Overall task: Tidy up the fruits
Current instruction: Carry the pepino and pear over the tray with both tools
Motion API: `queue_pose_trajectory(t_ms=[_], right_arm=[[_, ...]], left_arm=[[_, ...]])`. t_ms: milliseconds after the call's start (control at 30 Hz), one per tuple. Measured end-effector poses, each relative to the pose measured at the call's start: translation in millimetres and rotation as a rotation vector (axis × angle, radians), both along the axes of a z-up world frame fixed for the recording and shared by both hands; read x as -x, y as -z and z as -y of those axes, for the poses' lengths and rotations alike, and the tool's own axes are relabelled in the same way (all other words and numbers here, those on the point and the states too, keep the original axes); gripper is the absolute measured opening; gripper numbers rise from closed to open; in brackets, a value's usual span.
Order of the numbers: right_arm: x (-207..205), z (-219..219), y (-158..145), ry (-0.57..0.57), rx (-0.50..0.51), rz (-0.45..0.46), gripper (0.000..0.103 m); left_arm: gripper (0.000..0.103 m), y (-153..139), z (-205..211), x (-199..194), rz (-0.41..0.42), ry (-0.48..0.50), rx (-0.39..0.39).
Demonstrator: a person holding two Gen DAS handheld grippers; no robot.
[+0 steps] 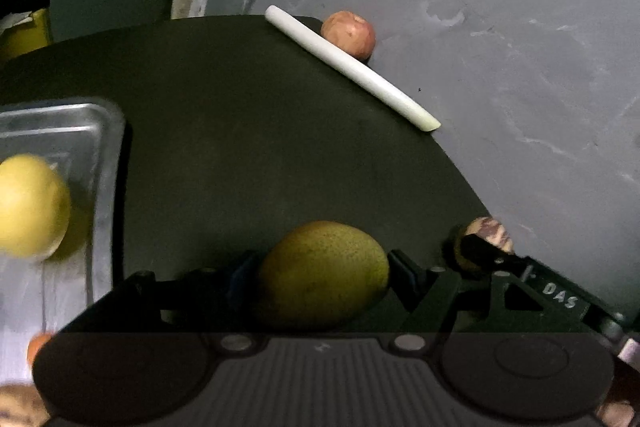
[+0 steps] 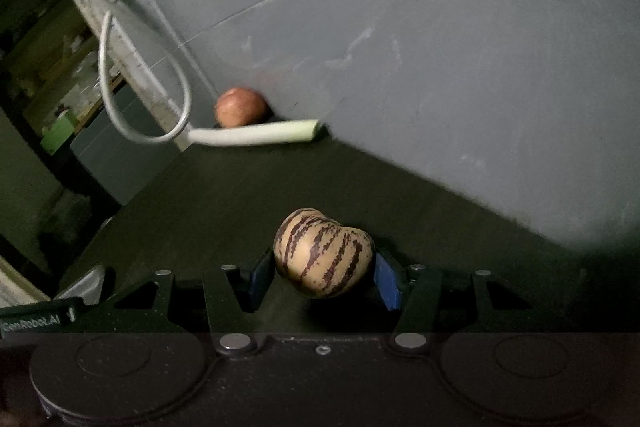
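My left gripper [image 1: 322,273] is shut on a green-yellow mango [image 1: 323,273], held above the dark table [image 1: 240,131]. In the right wrist view my right gripper [image 2: 323,277] is shut on a cream fruit with purple stripes [image 2: 323,253], its blue pads [image 2: 386,285] pressing both sides. That striped fruit [image 1: 490,233] and the right gripper's fingers [image 1: 486,253] also show at the left view's lower right. A yellow round fruit [image 1: 30,205] lies in a metal tray [image 1: 102,131] at the left. A reddish apple [image 1: 349,35] [image 2: 241,107] rests at the table's far edge against the wall.
A pale leek stalk [image 1: 352,67] [image 2: 256,135] lies along the table's far edge in front of the apple. The grey wall [image 1: 500,27] rises right behind it. A white cable loop [image 2: 136,99] hangs at the far left. An orange fruit [image 1: 38,347] peeks in at bottom left.
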State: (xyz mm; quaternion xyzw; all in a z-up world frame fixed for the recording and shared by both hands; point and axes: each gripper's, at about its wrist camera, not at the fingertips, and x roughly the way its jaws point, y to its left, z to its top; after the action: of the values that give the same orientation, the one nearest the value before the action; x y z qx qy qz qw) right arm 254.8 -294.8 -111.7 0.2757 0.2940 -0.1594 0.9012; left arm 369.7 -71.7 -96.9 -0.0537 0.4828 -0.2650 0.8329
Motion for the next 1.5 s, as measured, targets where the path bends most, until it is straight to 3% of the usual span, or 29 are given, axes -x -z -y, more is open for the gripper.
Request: queue_pose_trajectory(t_ms=[433,967,1233,1500], right_arm=[[9,-82,-17,-0.137,-0.007,0.035,0.055],[-21,-184,-43,-0.356,0.024,0.042,0.056],[-43,-215,-47,-0.438,0.049,0.018,0.056],[-61,-234,-38,-0.485,0.048,-0.034,0.056]], left_arm=[[0.073,-40,-88,39,0.057,-0.126,0.055],[0.073,-59,-223,25,0.085,-0.358,0.018],[0.073,-53,-249,-3,0.084,-0.397,0.005],[0.073,-42,-251,-27,0.077,-0.366,-0.018]])
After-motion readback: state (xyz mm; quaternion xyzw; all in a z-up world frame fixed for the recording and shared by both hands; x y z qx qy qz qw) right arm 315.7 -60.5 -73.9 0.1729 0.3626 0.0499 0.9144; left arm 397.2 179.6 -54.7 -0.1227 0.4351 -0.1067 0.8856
